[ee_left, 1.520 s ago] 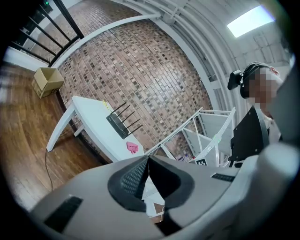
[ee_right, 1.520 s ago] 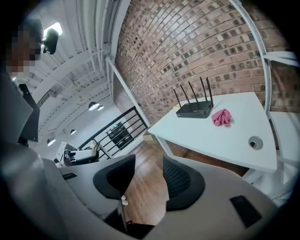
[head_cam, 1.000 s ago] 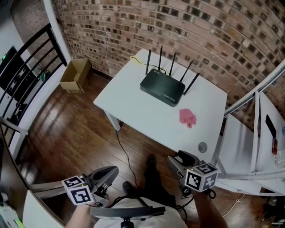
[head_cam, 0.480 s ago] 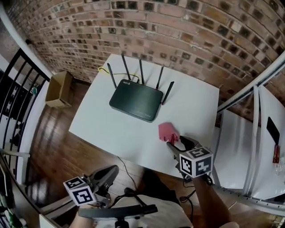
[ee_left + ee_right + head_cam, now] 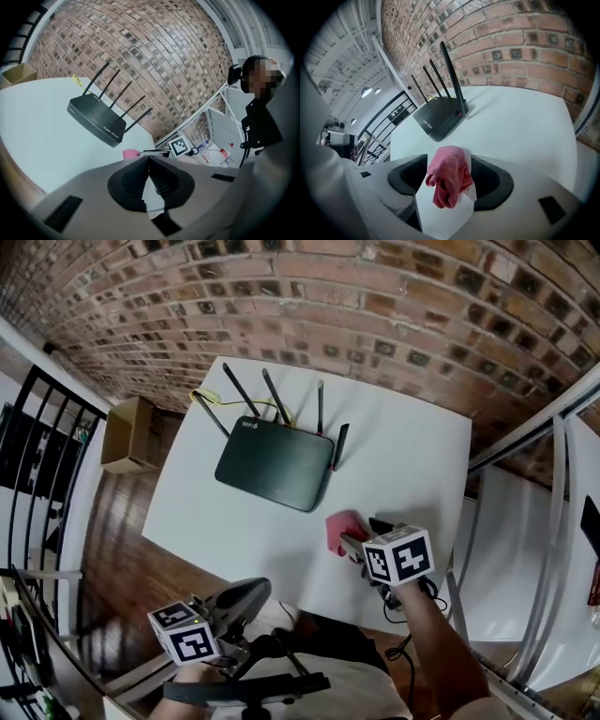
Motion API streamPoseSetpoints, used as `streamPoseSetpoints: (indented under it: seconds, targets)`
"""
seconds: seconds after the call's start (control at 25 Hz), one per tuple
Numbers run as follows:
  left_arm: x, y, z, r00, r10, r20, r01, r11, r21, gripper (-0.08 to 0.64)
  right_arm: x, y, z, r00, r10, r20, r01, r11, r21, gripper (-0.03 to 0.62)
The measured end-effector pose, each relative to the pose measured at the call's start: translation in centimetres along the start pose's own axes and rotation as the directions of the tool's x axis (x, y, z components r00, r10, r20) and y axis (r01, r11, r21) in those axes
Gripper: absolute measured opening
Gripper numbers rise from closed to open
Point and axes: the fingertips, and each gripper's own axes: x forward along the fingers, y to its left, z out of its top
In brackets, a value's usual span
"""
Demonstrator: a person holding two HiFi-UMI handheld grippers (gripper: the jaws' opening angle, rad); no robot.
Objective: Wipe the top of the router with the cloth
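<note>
Left gripper hangs back at the near edge, jaws together, empty. Right gripper has swung in over the counter, jaws opening wide around the pink cloth, not yet pinching. Router just beyond, unwiped; pickup looks imminent.

White print reading "WiFi 6" stands atop the black router.

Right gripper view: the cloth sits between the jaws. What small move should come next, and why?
Probably close the right hand-held gripper on the pink cloth. Its jaws are opening, standing either side of the cloth without pressing it; the cloth lies bunched on the white table, apart from the router.
</note>
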Motion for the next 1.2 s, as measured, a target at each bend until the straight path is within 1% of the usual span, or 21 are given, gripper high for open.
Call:
streamPoseSetpoints:
  seconds: [0.12, 0.28, 0.4, 0.52, 0.56, 0.68, 0.84, 0.92, 1.04, 1.12, 1.2]
  targets:
    - [1.4, 0.3, -0.1, 1.0, -0.005, -0.027, 0.004, 1.0, -0.007, 0.003, 1.5, -0.6, -0.6, 0.999, 0.011, -0.05, -0.011, 1.0, 0.004, 0.324]
    - [2.8, 1.2, -0.7, 0.998, -0.015, -0.063, 0.015, 1.0, -0.004, 0.003, 3.0, -1.9, -0.6, 0.996, 0.002, -0.091, -0.001, 1.0, 0.013, 0.322]
    - [3.2, 2.1, -1.1, 0.995, -0.021, -0.094, 0.022, 1.0, 0.015, 0.003, 4.0, -1.9, -1.2, 0.991, 0.008, -0.13, -0.006, 1.0, 0.014, 0.278]
    - [3.2, 2.4, -1.0, 0.993, -0.041, -0.112, 0.044, 0.999, 0.025, 0.003, 4.7, -1.2, -1.7, 0.986, -0.002, -0.166, -0.001, 1.0, -0.018, 0.202]
    - [3.1, 2.5, -1.0, 0.992, -0.047, -0.116, 0.051, 0.998, 0.024, 0.003, 4.8, -1.0, -1.9, 0.984, -0.011, -0.175, 0.005, 0.999, -0.035, 0.19]
    - [3.0, 2.6, -1.1, 0.989, -0.058, -0.135, 0.061, 0.998, 0.019, 0.003, 5.0, -0.8, -2.1, 0.979, -0.034, -0.202, 0.019, 0.997, -0.075, 0.184]
    - [3.4, 2.8, -1.4, 0.985, -0.064, -0.161, 0.068, 0.997, 0.022, 0.003, 5.2, -1.1, -2.4, 0.974, -0.055, -0.222, 0.036, 0.995, -0.089, 0.199]
    - [3.5, 2.9, -1.5, 0.984, -0.07, -0.166, 0.075, 0.997, 0.021, 0.003, 5.4, -1.1, -2.5, 0.973, -0.052, -0.225, 0.03, 0.995, -0.1, 0.202]
    - [3.6, 2.9, -1.4, 0.984, -0.076, -0.164, 0.079, 0.997, 0.013, 0.003, 5.3, -0.8, -2.4, 0.979, -0.014, -0.205, -0.005, 0.996, -0.093, 0.148]
    - [3.9, 2.7, -1.3, 0.984, -0.087, -0.158, 0.088, 0.996, 0.005, 0.003, 4.8, -0.8, -2.0, 0.987, 0.01, -0.162, -0.021, 0.997, -0.07, 0.135]
    - [4.4, 2.5, -0.9, 0.984, -0.091, -0.153, 0.093, 0.996, 0.006, 0.003, 4.0, -1.5, -1.1, 0.996, 0.006, -0.094, -0.011, 0.998, -0.054, 0.133]
